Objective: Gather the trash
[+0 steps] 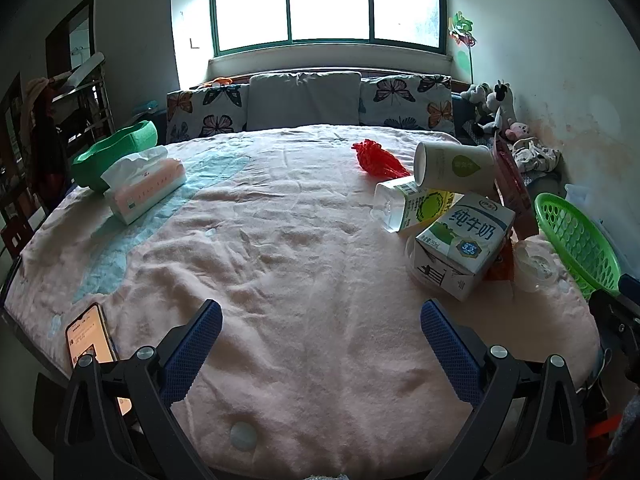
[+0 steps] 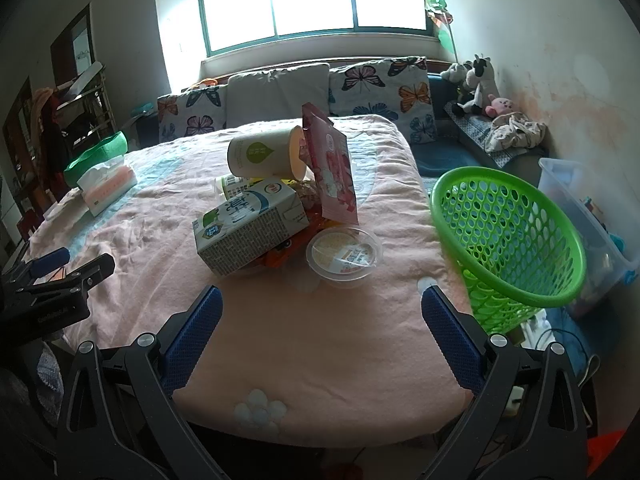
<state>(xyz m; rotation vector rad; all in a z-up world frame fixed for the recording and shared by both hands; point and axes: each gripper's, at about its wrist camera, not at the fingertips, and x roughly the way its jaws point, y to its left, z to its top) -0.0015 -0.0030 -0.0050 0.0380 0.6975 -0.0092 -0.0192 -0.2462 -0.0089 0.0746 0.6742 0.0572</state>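
A table point(image 2: 320, 360) covered by a pink cloth is seen from both wrist cameras. The left gripper point(image 1: 320, 344) is held over the bare near part of the cloth, its jaws spread wide with nothing between them. The right gripper point(image 2: 320, 340) is likewise held spread and empty above the near edge.

The trash is heaped on the right half of the table. A milk carton point(image 2: 250, 228) lies tilted at the front of the heap, with a clear lidded cup point(image 2: 344, 254) just beside it on the right. A paper cup point(image 2: 266, 156) is tipped on its side on top, behind the carton, and a pink packet point(image 2: 334, 168) is propped upright against it. An orange wrapper point(image 2: 280, 258) is pinned under the carton. A red mesh point(image 1: 378, 158) lies apart, farther back.

A green basket point(image 2: 508, 236) stands tilted just off the table's right edge, its mouth turned toward the heap.

On the far left, a tissue box point(image 1: 142, 186) and a green bowl point(image 1: 114, 154) are set well apart from the trash. A phone point(image 1: 90, 334) lies at the near left edge.
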